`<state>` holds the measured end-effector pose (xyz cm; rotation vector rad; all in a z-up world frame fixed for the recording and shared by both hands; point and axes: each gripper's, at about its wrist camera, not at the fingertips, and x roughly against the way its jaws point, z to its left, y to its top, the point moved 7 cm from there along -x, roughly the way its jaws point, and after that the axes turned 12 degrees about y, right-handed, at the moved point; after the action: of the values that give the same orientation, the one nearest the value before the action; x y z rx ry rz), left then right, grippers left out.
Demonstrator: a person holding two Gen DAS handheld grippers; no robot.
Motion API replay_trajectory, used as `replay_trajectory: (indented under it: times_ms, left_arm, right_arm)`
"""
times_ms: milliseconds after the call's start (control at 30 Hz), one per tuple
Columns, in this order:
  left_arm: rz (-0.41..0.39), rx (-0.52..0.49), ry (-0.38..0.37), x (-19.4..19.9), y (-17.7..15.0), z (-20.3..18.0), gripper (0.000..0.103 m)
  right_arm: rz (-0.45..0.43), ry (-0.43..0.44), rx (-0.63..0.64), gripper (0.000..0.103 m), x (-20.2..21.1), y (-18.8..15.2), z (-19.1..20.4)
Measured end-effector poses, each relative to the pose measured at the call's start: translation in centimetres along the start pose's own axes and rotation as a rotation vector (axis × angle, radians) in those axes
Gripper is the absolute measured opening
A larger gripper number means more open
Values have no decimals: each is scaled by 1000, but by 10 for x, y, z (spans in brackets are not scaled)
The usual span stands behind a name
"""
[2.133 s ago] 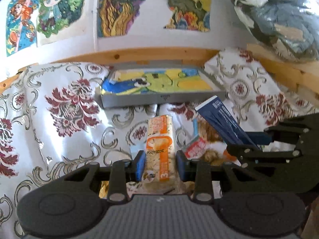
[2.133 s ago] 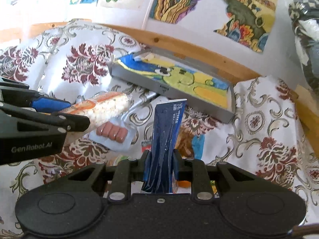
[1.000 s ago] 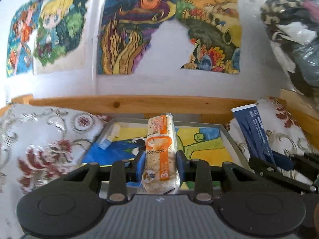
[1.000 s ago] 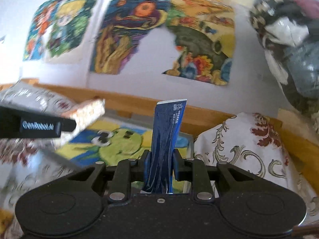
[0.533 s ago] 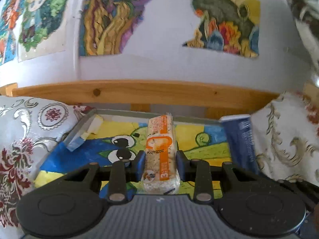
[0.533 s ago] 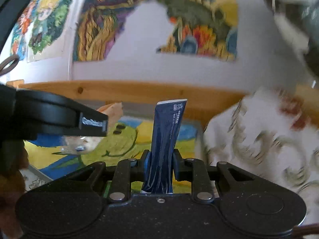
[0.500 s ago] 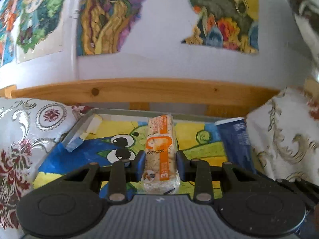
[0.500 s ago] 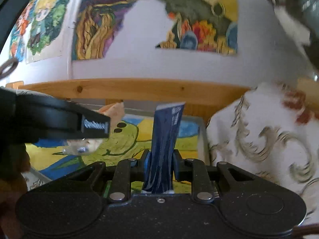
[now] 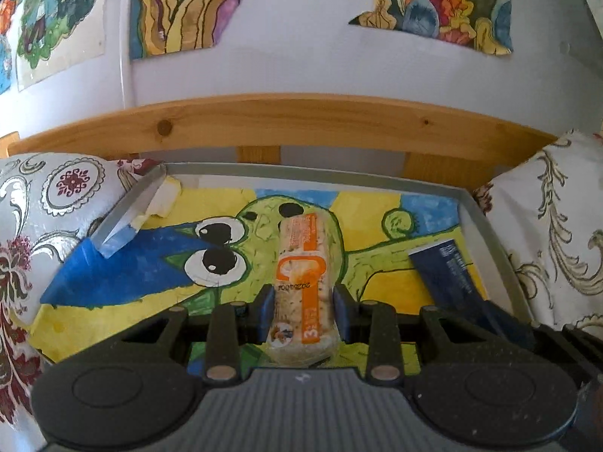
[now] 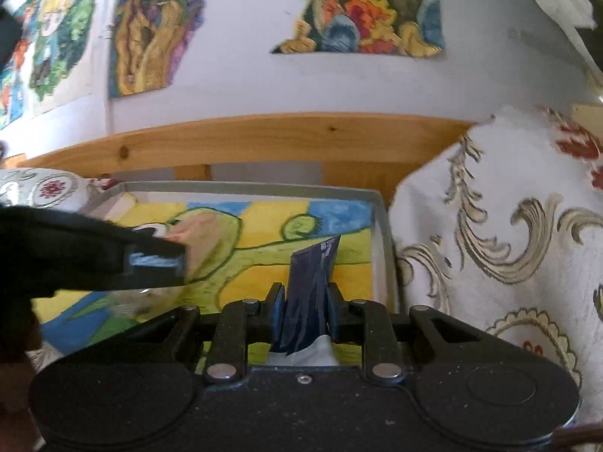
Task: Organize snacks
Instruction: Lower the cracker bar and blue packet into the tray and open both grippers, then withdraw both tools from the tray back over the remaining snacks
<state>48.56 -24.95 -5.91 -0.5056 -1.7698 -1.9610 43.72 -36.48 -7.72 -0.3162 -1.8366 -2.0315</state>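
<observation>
My left gripper [image 9: 303,307] is shut on an orange-and-white snack bar [image 9: 303,263], which points forward low over a grey tray [image 9: 486,222] lined with a green cartoon drawing. My right gripper [image 10: 304,307] is shut on a dark blue snack packet [image 10: 311,278], held upright over the tray's [image 10: 382,226] right side. In the left wrist view that blue packet [image 9: 446,267] shows at the right, near the tray's right wall. The left gripper's black finger [image 10: 94,256] crosses the right wrist view from the left, with the snack bar [image 10: 199,241] blurred at its tip.
The tray lies on a floral patterned cloth [image 9: 49,203] that bulges up on both sides [image 10: 497,226]. A wooden rail [image 9: 301,120] runs right behind the tray. Above it a white wall carries colourful drawings [image 9: 181,3].
Both grippers have moved forward and down over the tray, each still holding its snack. The tray now fills more of both views and the blue packet sits lower near the tray's right wall.
</observation>
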Motion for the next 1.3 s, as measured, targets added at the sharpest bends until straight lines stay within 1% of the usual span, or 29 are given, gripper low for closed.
replay_trajectory:
  times_ms: [67,133,167,200,233,267,300,333,367,400,467,500,533,567,633,733,933,1167,1300]
  left_arm:
    - [5,-22,-8,-1,0,-1,37]
    - [13,-29,-11,-2,-2,0,37]
    - [14,-24,-12,-2,-1,1,40]
    - [9,-16,-10,-1,-1,3,44]
    - [6,-9,-8,0,0,5,57]
    - [0,2,-9,2,2,7,71]
    - [-8,13,-16,6,3,9,76]
    - [-19,21,-22,10,5,11,82]
    - [-33,26,-22,14,6,13,85]
    - [-46,27,-18,19,8,16,86]
    - [-72,14,0,29,10,20,94]
    - [-91,12,14,35,12,24,95]
    - [-108,18,26,41,14,27,98]
    - [-121,29,36,46,15,31,102]
    - [-146,59,51,60,17,40,102]
    - [-167,75,45,80,17,49,102]
    - [-192,134,54,121,10,70,102]
    - [-200,169,43,160,-8,102,102]
    - [-216,172,47,181,-23,125,102]
  right_arm:
    - [19,-1,-15,27,-5,-3,-6]
    - [16,11,-6,30,-5,-2,-6]
    - [16,19,-6,32,-4,-2,-5]
    - [13,22,-1,36,-3,-2,-4]
    - [11,22,8,43,-2,-1,-3]
    - [7,19,22,47,-1,-1,-1]
    - [3,16,35,54,1,-1,1]
    - [-3,12,43,57,4,0,2]
    - [-10,9,44,58,7,1,2]
    - [-20,3,41,62,12,1,2]
    - [-45,-5,35,68,22,5,1]
    - [-55,-9,35,73,28,7,1]
    - [-65,-12,36,78,34,9,2]
    - [-77,-13,37,80,42,11,3]
    - [-100,-13,32,85,57,16,5]
    - [-122,-15,37,92,80,23,10]
    - [-151,-36,111,101,129,23,31]
    - [-199,-22,175,102,182,17,63]
    - [-217,-28,143,102,209,9,75]
